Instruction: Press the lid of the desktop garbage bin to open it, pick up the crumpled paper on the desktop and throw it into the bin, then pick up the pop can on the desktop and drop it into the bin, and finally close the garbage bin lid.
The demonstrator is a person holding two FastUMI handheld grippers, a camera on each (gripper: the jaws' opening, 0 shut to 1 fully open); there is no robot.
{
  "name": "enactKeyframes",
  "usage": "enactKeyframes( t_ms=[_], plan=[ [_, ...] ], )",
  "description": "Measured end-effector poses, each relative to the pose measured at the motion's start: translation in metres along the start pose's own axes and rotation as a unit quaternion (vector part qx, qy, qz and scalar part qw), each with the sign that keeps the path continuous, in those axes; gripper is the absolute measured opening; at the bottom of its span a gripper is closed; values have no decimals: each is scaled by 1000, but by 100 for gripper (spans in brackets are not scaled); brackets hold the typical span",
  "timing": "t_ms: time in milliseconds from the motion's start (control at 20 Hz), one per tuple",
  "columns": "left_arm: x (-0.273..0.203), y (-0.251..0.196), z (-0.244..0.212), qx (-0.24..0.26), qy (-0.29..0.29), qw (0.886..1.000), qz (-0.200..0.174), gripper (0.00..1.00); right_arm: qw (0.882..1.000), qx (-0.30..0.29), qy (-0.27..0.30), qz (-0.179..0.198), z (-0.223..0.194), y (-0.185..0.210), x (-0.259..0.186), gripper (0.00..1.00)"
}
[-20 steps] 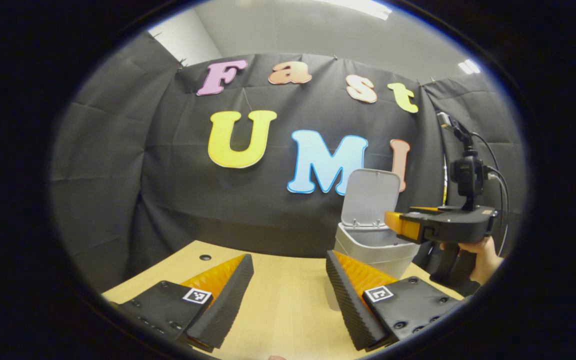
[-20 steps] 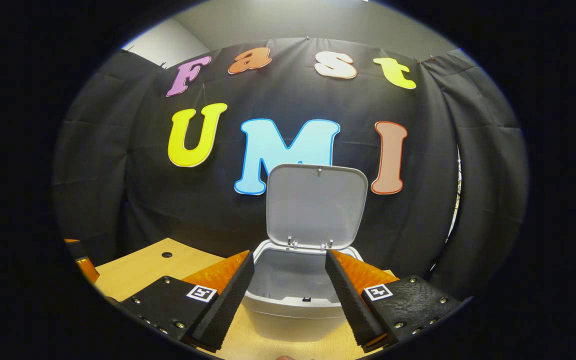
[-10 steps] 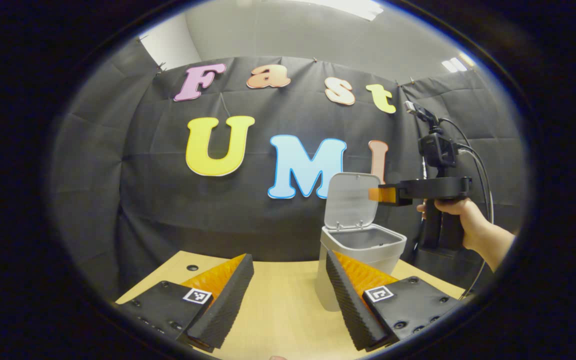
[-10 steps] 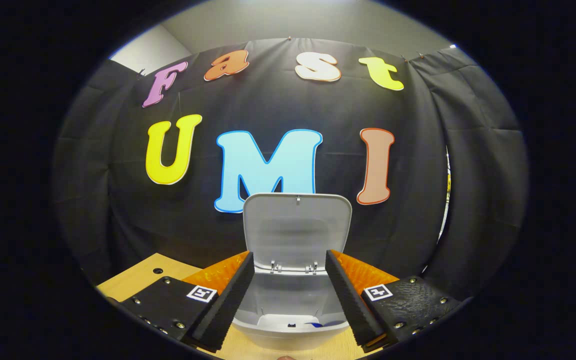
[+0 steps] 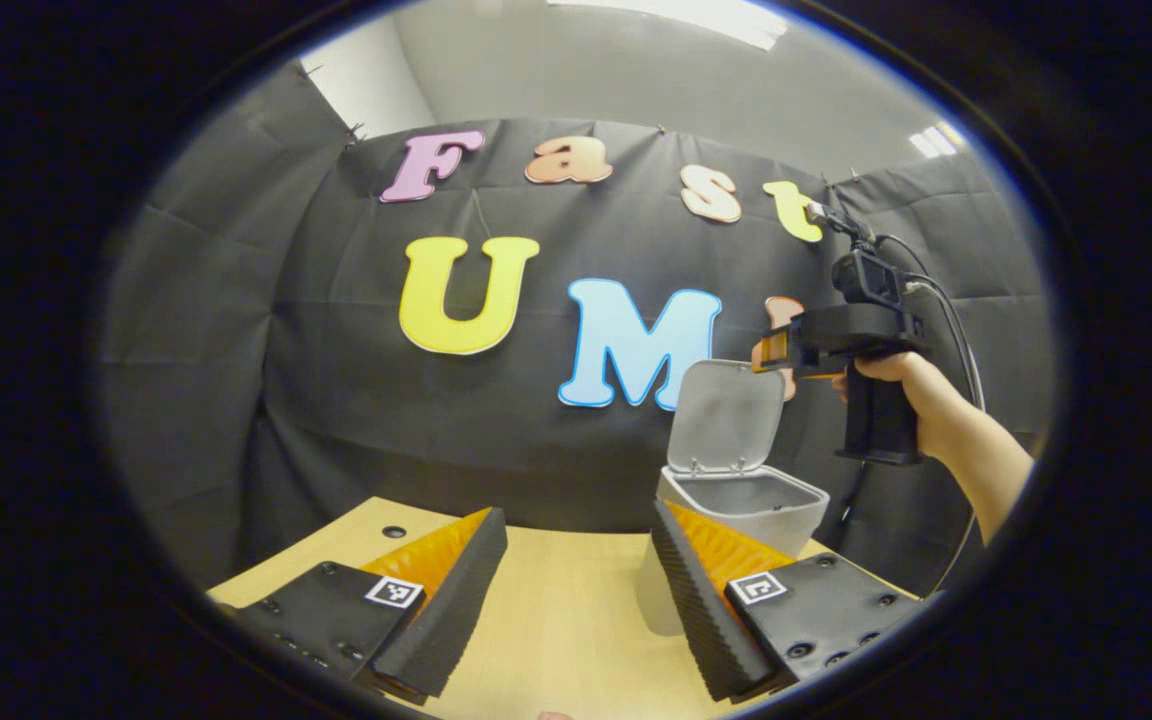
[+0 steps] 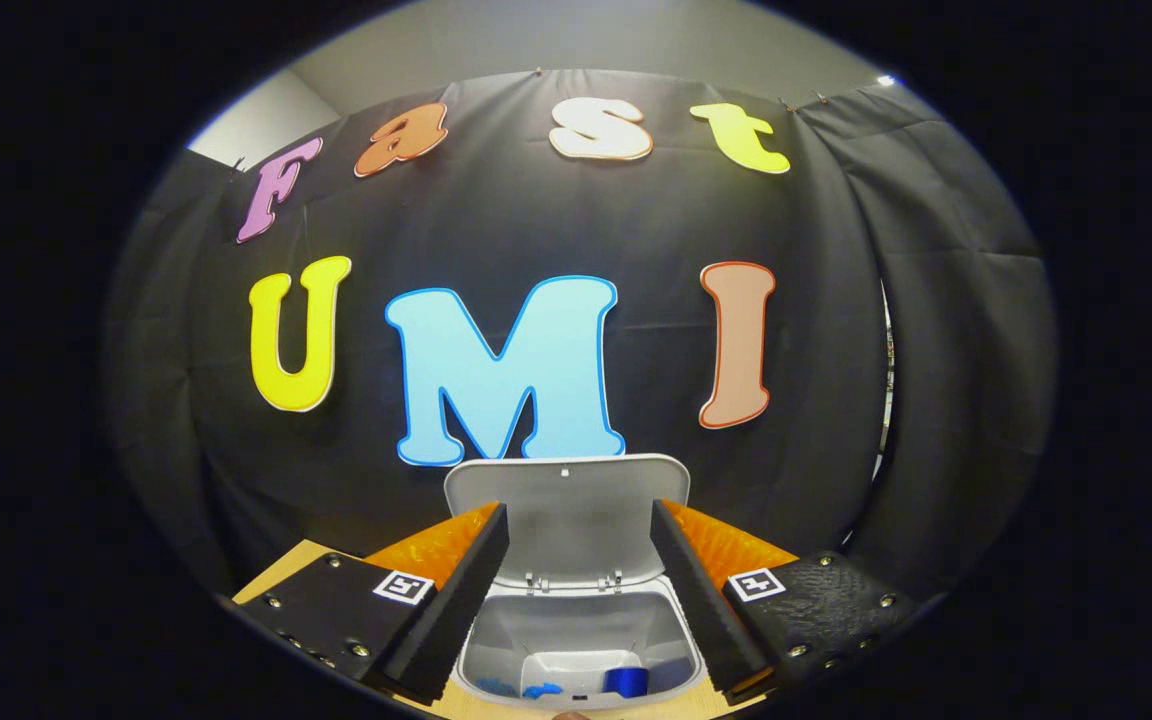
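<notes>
Grey bin, lid up, sits below the spread, empty right hand-held gripper.

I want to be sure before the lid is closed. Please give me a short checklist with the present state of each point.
1. Bin lid up: ok.
2. Right gripper open, holding nothing: ok.
3. Left gripper open, holding nothing: ok.
4. Something inside the bin: ok, a blue thing lies at the bottom.
5. Both paper and can inside: cannot tell.
6. Right gripper above the lid: ok.
</notes>
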State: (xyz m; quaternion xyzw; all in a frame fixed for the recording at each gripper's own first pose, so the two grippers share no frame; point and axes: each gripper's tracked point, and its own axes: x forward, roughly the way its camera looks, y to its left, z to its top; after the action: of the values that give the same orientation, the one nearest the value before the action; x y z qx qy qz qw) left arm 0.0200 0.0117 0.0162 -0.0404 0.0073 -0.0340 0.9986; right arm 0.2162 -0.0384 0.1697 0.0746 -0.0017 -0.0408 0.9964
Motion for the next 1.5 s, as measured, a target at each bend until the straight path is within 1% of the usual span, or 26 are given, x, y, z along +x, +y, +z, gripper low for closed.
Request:
enactKeyframes(
  t_ms=[250, 300, 350, 400, 450, 500, 550, 600, 650, 700, 850, 1000, 1100, 1200, 1300, 1350, 1400, 1500],
  plan=[
    [7, 10, -7, 0, 2, 1000, 11, 95, 999, 20, -26, -8, 23, -1, 26, 91],
    [9, 13, -8, -2, 4, 1000, 13, 95, 999, 25, -31, -6, 26, 2, 32, 89],
    [12, 15, -11, -3, 6, 1000, 15, 95, 999, 26, -36, -7, 30, 3, 37, 89],
    [14, 18, -13, -4, 8, 1000, 18, 95, 999, 24, -39, -10, 32, 3, 44, 91],
    [16, 19, -13, -5, 9, 1000, 19, 95, 999, 19, -44, -13, 34, 4, 49, 91],
    [17, 20, -13, -5, 8, 1000, 20, 95, 999, 13, -48, -15, 36, 6, 54, 89],
    [19, 21, -14, -5, 9, 1000, 20, 95, 999, 5, -50, -17, 36, 7, 59, 92],
    [20, 23, -16, -7, 10, 1000, 22, 96, 999, -4, -50, -19, 35, 8, 64, 91],
    [22, 25, -16, -8, 11, 1000, 24, 95, 999, -11, -48, -21, 34, 9, 67, 89],
    [23, 28, -17, -9, 13, 1000, 27, 96, 999, -14, -47, -21, 34, 10, 71, 91],
    [24, 35, -20, -6, 16, 999, 33, 96, 999, -10, -41, -19, 31, 13, 80, 91],
    [25, 39, -17, 4, 14, 999, 39, 96, 1000, -2, -20, -16, 18, 12, 84, 91],
    [23, 38, -14, 7, 12, 999, 39, 96, 1000, -11, -19, -15, 16, 11, 83, 89],
    [22, 33, -14, 6, 11, 999, 35, 96, 1000, -14, -15, -15, 15, 13, 77, 92],
    [21, 28, -15, 11, 10, 999, 31, 95, 1000, -16, -16, -15, 13, 13, 71, 92],
    [20, 25, -14, 13, 9, 999, 29, 95, 1000, -16, -17, -15, 12, 13, 67, 89],
    [19, 22, -14, 15, 8, 1000, 26, 95, 1000, -18, -17, -13, 10, 13, 63, 92],
    [17, 15, -16, 15, 11, 1000, 20, 95, 1000, -18, -15, -11, 6, 13, 54, 92]
  ],
)
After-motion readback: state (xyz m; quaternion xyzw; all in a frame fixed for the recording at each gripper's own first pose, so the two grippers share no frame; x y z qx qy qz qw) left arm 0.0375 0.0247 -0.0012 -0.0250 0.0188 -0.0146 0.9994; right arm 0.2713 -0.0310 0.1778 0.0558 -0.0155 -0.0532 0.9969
